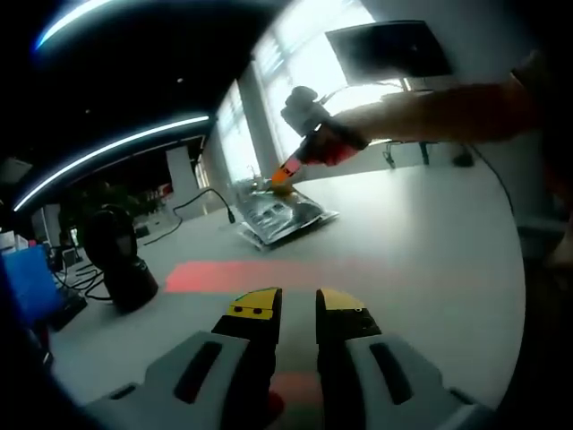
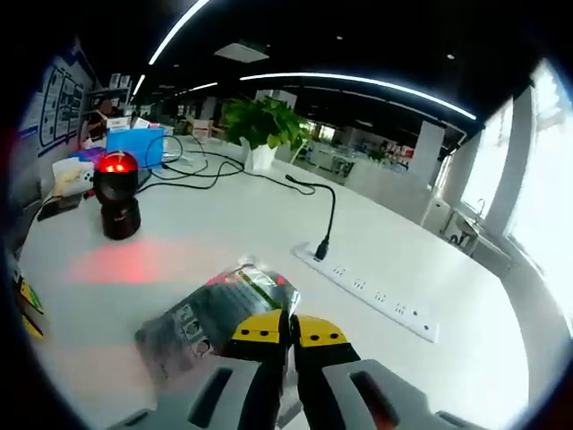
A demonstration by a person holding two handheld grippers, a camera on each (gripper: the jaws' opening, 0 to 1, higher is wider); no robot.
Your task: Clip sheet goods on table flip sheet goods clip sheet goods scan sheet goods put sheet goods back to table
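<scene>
Scanner [image 2: 117, 193] first, over at the far left of the white counter [image 2: 421, 269]: a squat black stand with a red lamp lit on top, throwing a red patch onto the surface in front of it. In the left gripper view the same scanner [image 1: 116, 260] stands dark at the left edge, with cables and a blue box [image 1: 31, 282] behind it. Nearer the middle lies the sheet goods packet [image 2: 215, 313], a shiny flat pack with printed labels, flat on the counter. The right hand-held gripper [image 2: 288, 330] has its yellow-tipped jaws pressed together on the near edge of that packet. In the left gripper view the packet [image 1: 282, 215] lies farther off, with the right hand-held gripper [image 1: 285, 170] reaching down to it on a person's outstretched arm. The left hand-held gripper [image 1: 298, 309] hangs above the bare counter [image 1: 430, 269], jaws a narrow gap apart, holding nothing. Further right a white power strip [image 2: 367, 291] lies with a black cable plugged in, and a potted plant [image 2: 260, 125] stands behind.
</scene>
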